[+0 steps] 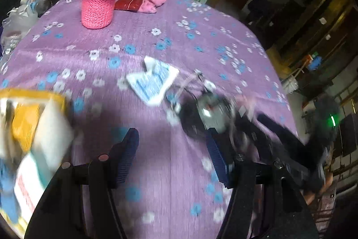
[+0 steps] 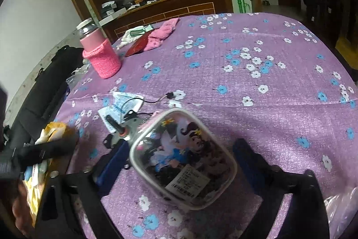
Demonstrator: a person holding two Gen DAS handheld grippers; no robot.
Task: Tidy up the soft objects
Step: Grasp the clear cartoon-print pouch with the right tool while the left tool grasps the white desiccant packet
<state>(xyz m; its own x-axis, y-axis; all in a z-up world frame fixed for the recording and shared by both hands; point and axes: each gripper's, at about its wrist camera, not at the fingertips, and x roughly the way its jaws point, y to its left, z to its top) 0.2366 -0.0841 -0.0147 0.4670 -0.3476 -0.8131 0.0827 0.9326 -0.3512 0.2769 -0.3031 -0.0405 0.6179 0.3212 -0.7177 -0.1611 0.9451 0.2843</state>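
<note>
Most of both views is a purple flowered tablecloth covering the table. Next in size, low in the centre of the right wrist view, is a clear pouch with a cartoon print and a barcode label, lying on the cloth between the fingers of the right gripper; those jaws stand wide apart, and whether the near-left pad brushes the pouch I cannot tell. I read this as the pouch having been set down, or about to be grasped. At the upper left stands a bottle in a pink knitted sleeve, with a pink cloth behind it at the table's far edge. At the left edge of the left wrist view a yellow-and-white bag is blurred. The left gripper hangs over bare cloth, jaws parted, nothing between them. Smaller still are a white-and-blue packet and a black cord mid-table. Next, I judge, the left gripper should go for a loose soft item, perhaps the packet, coming down over it squarely before closing.
</note>
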